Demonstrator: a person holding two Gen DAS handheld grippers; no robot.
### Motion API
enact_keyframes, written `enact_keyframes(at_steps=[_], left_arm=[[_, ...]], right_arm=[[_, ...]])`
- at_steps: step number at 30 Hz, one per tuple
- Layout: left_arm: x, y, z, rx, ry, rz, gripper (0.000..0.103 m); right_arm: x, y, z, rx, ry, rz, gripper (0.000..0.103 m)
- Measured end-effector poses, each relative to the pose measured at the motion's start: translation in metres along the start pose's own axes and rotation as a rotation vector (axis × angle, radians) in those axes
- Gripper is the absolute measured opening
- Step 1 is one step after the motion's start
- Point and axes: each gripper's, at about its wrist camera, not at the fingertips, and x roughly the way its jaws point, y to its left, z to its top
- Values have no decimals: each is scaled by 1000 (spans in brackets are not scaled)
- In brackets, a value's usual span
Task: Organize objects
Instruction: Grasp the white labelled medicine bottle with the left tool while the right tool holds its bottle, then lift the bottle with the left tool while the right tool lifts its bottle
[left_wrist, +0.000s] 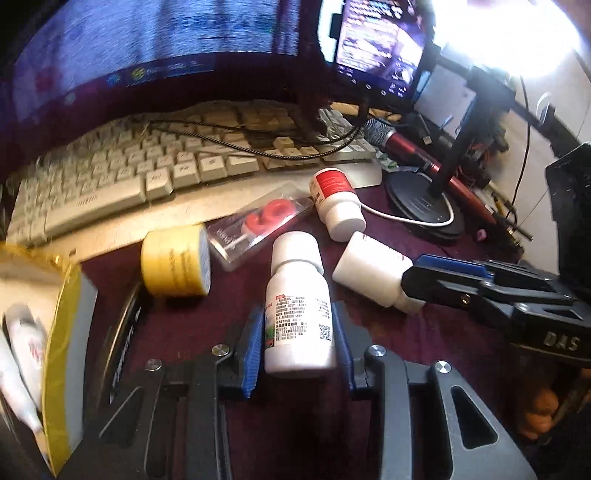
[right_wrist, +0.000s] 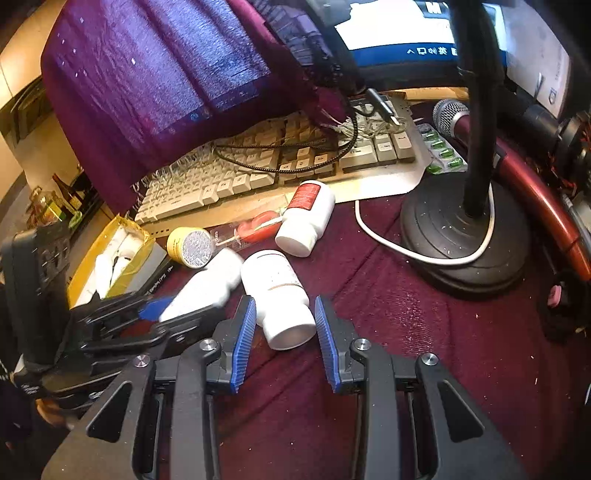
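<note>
**A:** State of the left gripper (left_wrist: 297, 317)?

**B:** Clenched on the labelled bottle (left_wrist: 299, 288). Both blue pads sit against its sides, low on the body. The bottle lies on the worktop (right_wrist: 406, 350). Its long axis runs straight along the gripper's pointing line, base near and cap far, so the grip crosses the short width.

**A:** And the right gripper (right_wrist: 284, 301)?

**B:** Grasping the plain white bottle (right_wrist: 273, 280), also lying flat, just right of the labelled one. The narrow cap end points back at the gripper and the wide body points away, skewed a little to the far left. The pads appear to bear on the neck end; the left wrist view agrees, one finger over it and one under.

**A:** Where should they go?

**B:** My judgement: the yellow box (left_wrist: 62, 314) at the near left, which already holds white tubes. It lies left of the left gripper, well apart from the right one. The left hand is the nearer.

**A:** Anything between?

**B:** A yellow round tin (left_wrist: 173, 262) sits between the labelled bottle and the box, slightly farther back. A third bottle with a red label (left_wrist: 336, 199) lies ungripped by the keyboard (left_wrist: 110, 173).

**A:** Note on the move?

**B:** The labelled bottle likely travels leftward. Its axis lies crosswise to that path, so it may need turning to fit the box.
</note>
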Motion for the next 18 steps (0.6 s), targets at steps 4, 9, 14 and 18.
enact_keyframes(at_steps=[4, 9, 14, 18], left_arm=[[-21, 21, -22, -75, 1, -38, 29], [-46, 31, -52, -167, 0, -52, 29], [-46, 33, -55, -202, -15, -42, 29], [-44, 35, -53, -205, -31, -39, 29]], right_arm=[[4, 10, -3, -60, 19, -22, 31], [12, 24, -5, -112, 21, -61, 31], [16, 36, -6, -152, 18, -106, 31], [15, 40, -8, -180, 28, -126, 31]])
